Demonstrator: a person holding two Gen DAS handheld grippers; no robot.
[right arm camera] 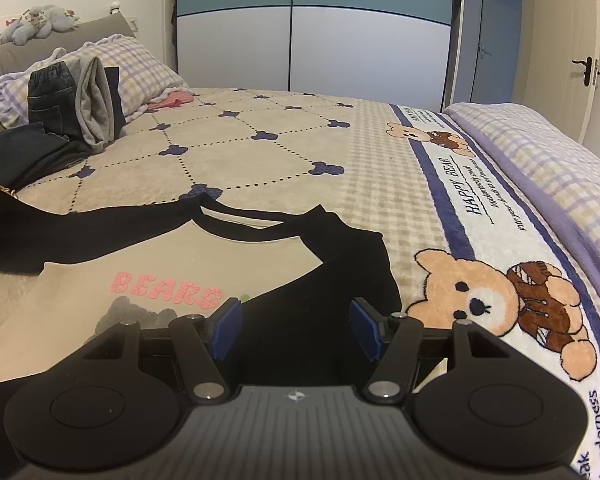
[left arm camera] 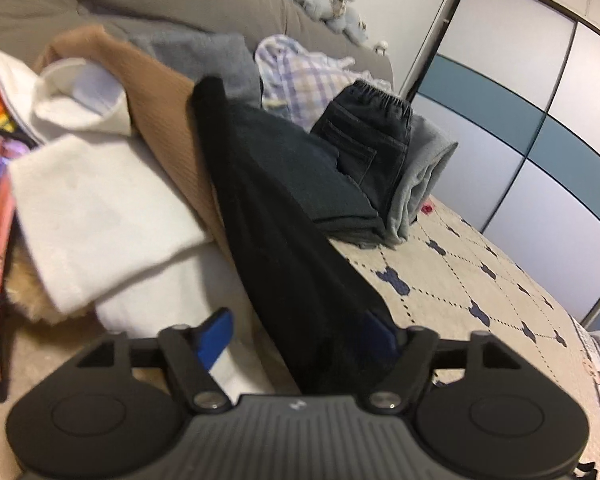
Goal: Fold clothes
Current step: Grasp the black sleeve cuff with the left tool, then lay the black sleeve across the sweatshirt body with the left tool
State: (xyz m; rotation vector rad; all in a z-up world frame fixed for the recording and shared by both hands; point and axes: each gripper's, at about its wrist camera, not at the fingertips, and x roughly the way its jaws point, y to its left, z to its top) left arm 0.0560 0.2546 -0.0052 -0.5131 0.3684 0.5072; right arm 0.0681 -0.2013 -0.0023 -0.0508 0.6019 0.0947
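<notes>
Left wrist view, left gripper (left arm camera: 296,332) with a black sleeve (left arm camera: 284,240) draped between its spread blue pads, whether pinched I cannot tell, right gripper (right arm camera: 296,328) spread over the shirt (right arm camera: 204,264) lying flat on the bed (right arm camera: 260,148), folded pile (right arm camera: 60,108) by the pillow.

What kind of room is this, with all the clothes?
It looks like a bedroom. There is a bed covered by a bear-print blanket, a checked pillow at its head, and a tall wardrobe with sliding doors behind it. A soft toy sits on the headboard.
</notes>
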